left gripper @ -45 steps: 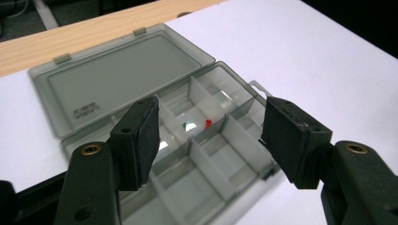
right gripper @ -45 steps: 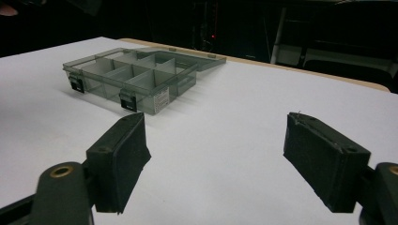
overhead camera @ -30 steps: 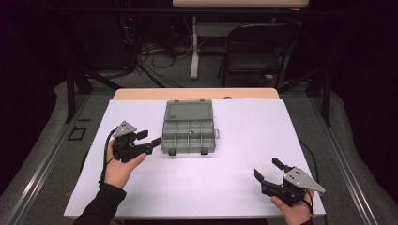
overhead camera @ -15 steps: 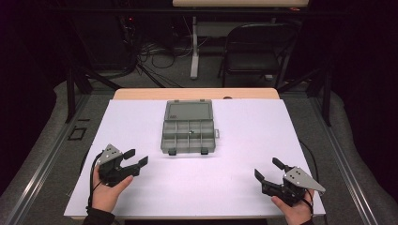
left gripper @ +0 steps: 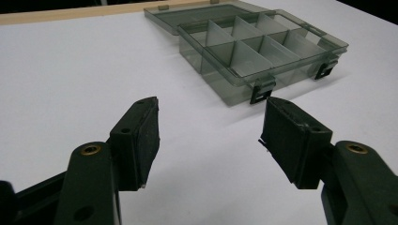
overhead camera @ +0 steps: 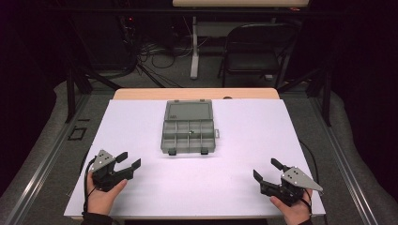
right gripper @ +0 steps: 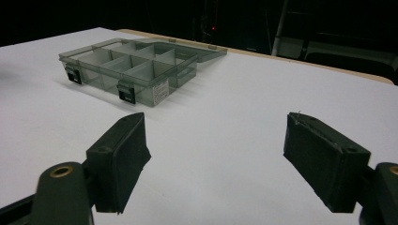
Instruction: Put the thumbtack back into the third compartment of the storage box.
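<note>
White-covered table [overhead camera: 244, 140] carrying an open grey compartment box [overhead camera: 189, 127]

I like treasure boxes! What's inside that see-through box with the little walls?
The organizer box lies open, its lid flat behind it. One tiny speck sits in a middle compartment; the other compartments look empty. Too small to tell what it is.

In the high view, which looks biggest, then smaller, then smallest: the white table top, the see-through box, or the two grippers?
1. White table top, by far the biggest.
2. See-through box, lid open.
3. Left gripper and right gripper: they look about the same size, so I won't rank them. Both sit nearer the camera than the box.
</note>
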`<state>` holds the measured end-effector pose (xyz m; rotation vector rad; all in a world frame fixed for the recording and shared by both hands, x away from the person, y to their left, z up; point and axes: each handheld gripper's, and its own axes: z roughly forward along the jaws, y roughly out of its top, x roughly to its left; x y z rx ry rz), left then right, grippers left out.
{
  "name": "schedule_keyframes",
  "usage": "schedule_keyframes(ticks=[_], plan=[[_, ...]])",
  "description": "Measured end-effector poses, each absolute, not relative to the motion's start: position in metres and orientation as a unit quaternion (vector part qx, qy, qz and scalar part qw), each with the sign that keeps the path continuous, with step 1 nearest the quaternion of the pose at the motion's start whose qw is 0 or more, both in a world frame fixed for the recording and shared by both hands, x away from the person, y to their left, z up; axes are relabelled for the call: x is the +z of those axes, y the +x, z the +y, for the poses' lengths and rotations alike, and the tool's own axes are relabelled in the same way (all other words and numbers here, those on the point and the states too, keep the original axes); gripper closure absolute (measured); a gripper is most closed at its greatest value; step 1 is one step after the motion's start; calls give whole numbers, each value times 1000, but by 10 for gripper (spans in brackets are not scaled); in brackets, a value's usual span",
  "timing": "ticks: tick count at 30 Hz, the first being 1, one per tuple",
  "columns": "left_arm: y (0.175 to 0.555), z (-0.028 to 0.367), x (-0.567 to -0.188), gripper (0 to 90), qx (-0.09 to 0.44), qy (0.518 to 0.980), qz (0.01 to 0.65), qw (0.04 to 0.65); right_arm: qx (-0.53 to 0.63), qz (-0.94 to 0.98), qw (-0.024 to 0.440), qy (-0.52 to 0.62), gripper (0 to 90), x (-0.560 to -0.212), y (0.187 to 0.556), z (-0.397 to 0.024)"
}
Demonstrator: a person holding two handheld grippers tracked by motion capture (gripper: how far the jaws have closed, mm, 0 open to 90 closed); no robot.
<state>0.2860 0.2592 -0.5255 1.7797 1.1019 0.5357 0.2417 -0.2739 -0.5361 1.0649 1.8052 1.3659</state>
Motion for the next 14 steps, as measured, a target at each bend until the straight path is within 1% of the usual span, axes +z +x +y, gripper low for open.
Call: schedule_keyframes(ticks=[3,14], plan=[[286,262,-528,364,224,725,451,470,516,687,315,403,210,-537,242,-274],[290,266,-533,362,218,723,468,459,512,691,309,407,206,-538,244,-275]])
